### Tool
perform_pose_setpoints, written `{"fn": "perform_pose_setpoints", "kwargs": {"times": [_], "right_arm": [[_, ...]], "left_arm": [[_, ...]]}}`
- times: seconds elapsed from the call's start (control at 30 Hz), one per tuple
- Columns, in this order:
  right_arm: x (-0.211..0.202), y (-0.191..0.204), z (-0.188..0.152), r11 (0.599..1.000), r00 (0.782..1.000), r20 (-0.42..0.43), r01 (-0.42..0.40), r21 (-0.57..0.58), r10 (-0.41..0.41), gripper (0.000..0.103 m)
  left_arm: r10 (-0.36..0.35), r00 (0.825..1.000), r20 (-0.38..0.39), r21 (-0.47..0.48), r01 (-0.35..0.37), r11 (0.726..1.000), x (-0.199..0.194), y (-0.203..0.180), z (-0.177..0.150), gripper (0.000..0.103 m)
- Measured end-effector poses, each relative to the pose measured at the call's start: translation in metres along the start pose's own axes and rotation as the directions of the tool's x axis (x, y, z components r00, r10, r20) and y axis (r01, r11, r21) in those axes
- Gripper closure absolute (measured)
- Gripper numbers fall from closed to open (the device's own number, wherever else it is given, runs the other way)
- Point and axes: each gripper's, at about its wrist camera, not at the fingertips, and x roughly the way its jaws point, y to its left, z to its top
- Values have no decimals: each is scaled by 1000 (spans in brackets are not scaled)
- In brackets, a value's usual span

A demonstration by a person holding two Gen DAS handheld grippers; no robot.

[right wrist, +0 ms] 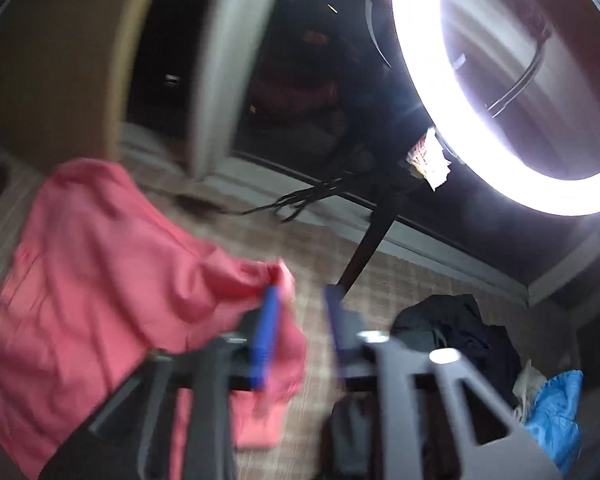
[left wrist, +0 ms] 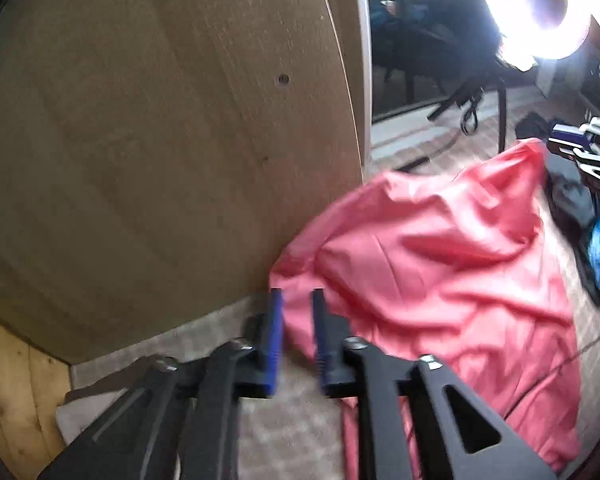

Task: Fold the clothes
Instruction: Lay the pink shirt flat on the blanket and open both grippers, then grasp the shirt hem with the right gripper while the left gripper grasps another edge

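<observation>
Black finger mounts fill the bottom of both views, and much of each picture is smeared by motion blur. Our left gripper (left wrist: 298, 336) has its blue fingers (left wrist: 275, 340) apart, with a clear gap between them; we see carpet (left wrist: 292, 432) and the edge of the pink garment (left wrist: 440, 264) through that gap, and nothing pinched. Our right gripper (right wrist: 300, 336) also has its fingers (right wrist: 266, 336) apart. A bunched corner of the pink garment (right wrist: 100, 280) lies right at the left finger, but the blur hides whether cloth touches the pad; nothing is clamped between the two.

That garment is salmon pink, thin and heavily creased, spread loosely on the carpet with one edge against a large brown wooden panel (left wrist: 160, 140). In the left view its far corner rises toward the right gripper (left wrist: 580, 148), which is cut off by the frame edge. What kind of garment it is we cannot tell.

Beside it, a dark heap of clothes (right wrist: 452, 332) and a blue item (right wrist: 556, 416) lie on the carpet, partly hidden behind the right mount. A ring light (right wrist: 420, 120) glares over the upper right, washing out whatever stands behind it, and dark cables (right wrist: 300, 204) trail across the floor.
</observation>
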Motion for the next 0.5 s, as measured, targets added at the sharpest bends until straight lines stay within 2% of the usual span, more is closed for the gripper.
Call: {"fn": "perform_pose_setpoints", "kwargs": {"times": [0.03, 0.1, 0.2, 0.27, 0.3, 0.4, 0.47, 0.5], "right_arm": [[-16, -1, -12, 999, 999, 19, -49, -3, 49, 58], [-40, 2, -32, 990, 989, 29, -143, 15, 142, 58], [-98, -10, -79, 968, 971, 42, -239, 70, 237, 58], [-121, -28, -100, 951, 960, 54, -279, 132, 274, 58], [-129, -36, -111, 937, 953, 65, -303, 176, 296, 58], [-162, -52, -143, 849, 900, 100, -434, 300, 424, 56], [-163, -30, -166, 840, 887, 61, -455, 295, 458, 41], [-163, -19, -178, 837, 880, 41, -464, 291, 474, 38]], "left_arm": [[-6, 1000, 3, 8, 6, 1000, -7, 2, -9, 77], [-51, 999, 7, -5, 51, 999, -30, 8, -35, 76], [-69, 997, 19, -43, 70, 997, -77, 25, -83, 76], [-70, 997, 23, -69, 72, 995, -108, 35, -111, 75], [-69, 997, 21, -81, 71, 994, -122, 39, -124, 75], [-71, 997, 2, -103, 71, 992, -156, 45, -169, 71], [-83, 996, -18, -79, 81, 994, -157, 33, -194, 65], [-98, 995, -28, -69, 96, 993, -149, 25, -205, 61]]}}
